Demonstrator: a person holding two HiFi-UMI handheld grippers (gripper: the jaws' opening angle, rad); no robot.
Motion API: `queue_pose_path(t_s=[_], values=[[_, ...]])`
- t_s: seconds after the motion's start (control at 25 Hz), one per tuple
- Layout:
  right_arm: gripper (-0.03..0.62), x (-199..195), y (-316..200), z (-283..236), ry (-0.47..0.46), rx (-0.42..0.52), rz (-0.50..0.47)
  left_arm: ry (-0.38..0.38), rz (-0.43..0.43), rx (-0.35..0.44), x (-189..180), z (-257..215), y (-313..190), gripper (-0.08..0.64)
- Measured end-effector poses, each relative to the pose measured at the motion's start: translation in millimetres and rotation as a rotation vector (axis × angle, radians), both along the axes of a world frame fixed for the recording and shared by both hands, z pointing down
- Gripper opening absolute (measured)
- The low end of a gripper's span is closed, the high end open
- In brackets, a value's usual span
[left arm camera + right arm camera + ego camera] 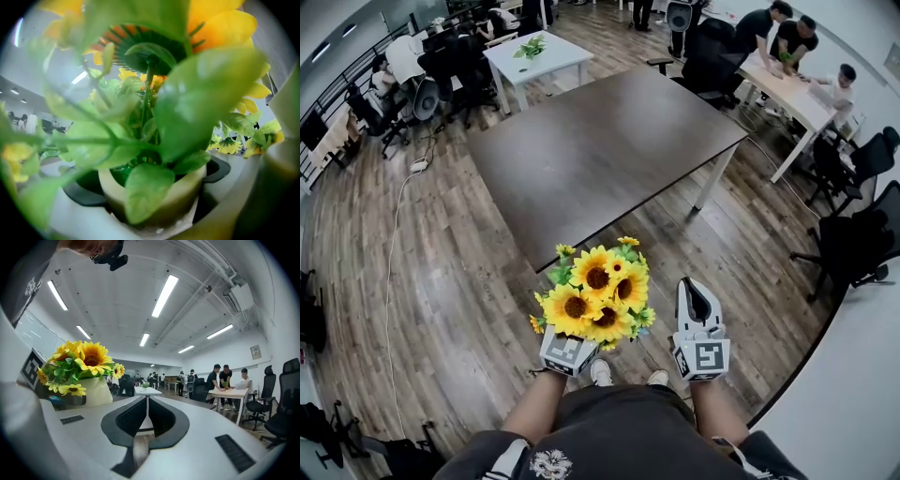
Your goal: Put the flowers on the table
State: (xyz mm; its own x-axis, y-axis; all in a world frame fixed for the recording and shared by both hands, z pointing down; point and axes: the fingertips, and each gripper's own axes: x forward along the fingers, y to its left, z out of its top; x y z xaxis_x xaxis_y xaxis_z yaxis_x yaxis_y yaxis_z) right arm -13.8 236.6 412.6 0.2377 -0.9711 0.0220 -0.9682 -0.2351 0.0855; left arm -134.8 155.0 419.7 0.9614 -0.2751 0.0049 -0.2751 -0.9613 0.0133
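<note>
Yellow sunflowers (598, 295) with green leaves stand in a cream round pot (183, 192), and the left gripper (571, 350) has hold of that pot. In the left gripper view its jaws are closed on the pot's two sides, with the black pads (78, 193) pressed against the cream wall. The leaves and one flower's underside fill nearly all of that view. The bunch is held upright, close in front of the person's body and above the wood-plank floor (441, 272). It is near the close edge of the dark brown rectangular table (600, 150) but not over it.

The right gripper (692, 295) hangs just beside the flowers on their right. In its own view the two jaws are drawn together, their tips meeting along one thin line, and nothing is between them. That view also shows the potted sunflowers off to its left.

Past the dark table stands a white table (553, 64) with a small green plant (532, 47) on it. At the upper right several people (787, 37) gather at a light wooden table (787, 94). Black office chairs (853, 244) stand along the right side.
</note>
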Motion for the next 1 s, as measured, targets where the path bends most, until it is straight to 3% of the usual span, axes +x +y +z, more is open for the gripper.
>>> queue_pose_path(t_s=[0.48,0.84,0.92,1.0], values=[[0.025,1.2,-34.1,3.9,-0.003,0.012,-0.038,-0.042,-0.001,0.013,7.6,14.8,-26.1,0.598],[0.025,-6.5,-34.8,38.2,-0.037,-0.010,-0.054,-0.054,-0.006,0.085,2.6,39.6,-26.6,0.598],[0.025,6.5,-38.1,41.6,-0.041,-0.023,-0.067,-0.045,-0.022,0.075,16.9,34.5,-31.1,0.598],[0.025,44.2,-52.4,38.8,-0.044,-0.028,-0.084,-0.038,-0.044,0.058,54.7,26.3,-44.1,0.598]])
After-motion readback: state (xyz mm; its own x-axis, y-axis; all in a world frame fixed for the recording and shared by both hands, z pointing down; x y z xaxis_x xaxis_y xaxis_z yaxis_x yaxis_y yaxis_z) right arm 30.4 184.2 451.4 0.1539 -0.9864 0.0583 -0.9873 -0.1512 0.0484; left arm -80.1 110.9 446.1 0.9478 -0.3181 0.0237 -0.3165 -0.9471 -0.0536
